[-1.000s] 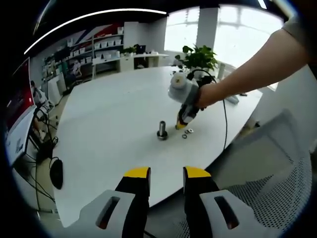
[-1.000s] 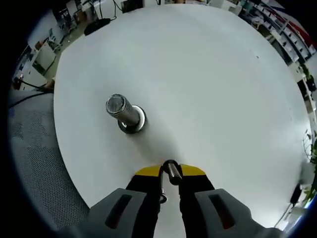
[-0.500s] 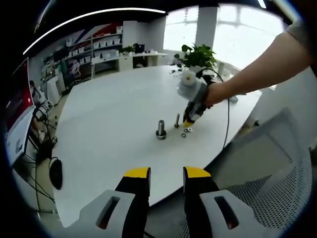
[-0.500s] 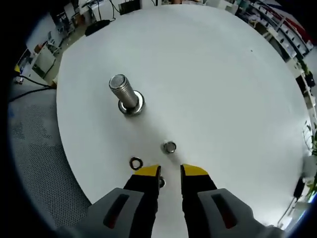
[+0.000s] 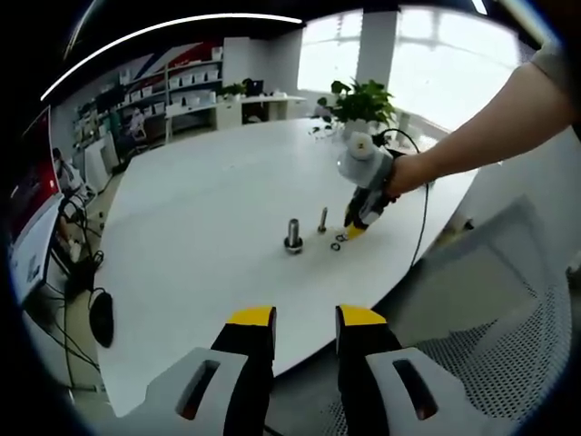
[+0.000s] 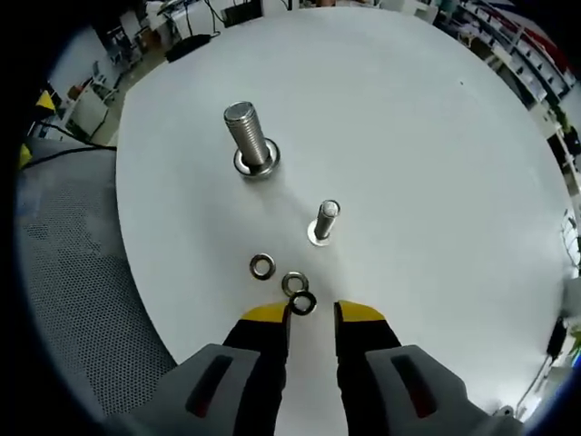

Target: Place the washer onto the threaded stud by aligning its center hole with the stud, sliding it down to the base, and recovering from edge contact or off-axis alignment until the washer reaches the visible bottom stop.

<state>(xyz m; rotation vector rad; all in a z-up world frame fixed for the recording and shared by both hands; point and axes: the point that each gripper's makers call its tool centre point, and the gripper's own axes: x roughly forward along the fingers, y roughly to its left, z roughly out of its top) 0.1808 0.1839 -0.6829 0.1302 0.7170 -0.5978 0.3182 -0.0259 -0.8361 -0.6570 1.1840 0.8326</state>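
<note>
A large threaded stud stands upright on the white table, on its wide head. A smaller bolt stands nearer. Three washers lie before my right gripper: one silver, a second silver and a dark one just off the fingertips. The right gripper is open and holds nothing. In the left gripper view the stud, the small bolt and the washers sit mid-table, with the right gripper tilted down beside them in a person's hand. My left gripper hangs open, short of the table edge.
A grey mesh chair stands right of the table. A potted plant and a cable are at the far edge. Shelves and desks line the back wall. A mesh chair seat lies left of the table rim.
My right gripper has let go of the small bolt, left standing on the table, and has drawn back. The washers have come into view ahead of its tips. The left gripper has stayed still.
</note>
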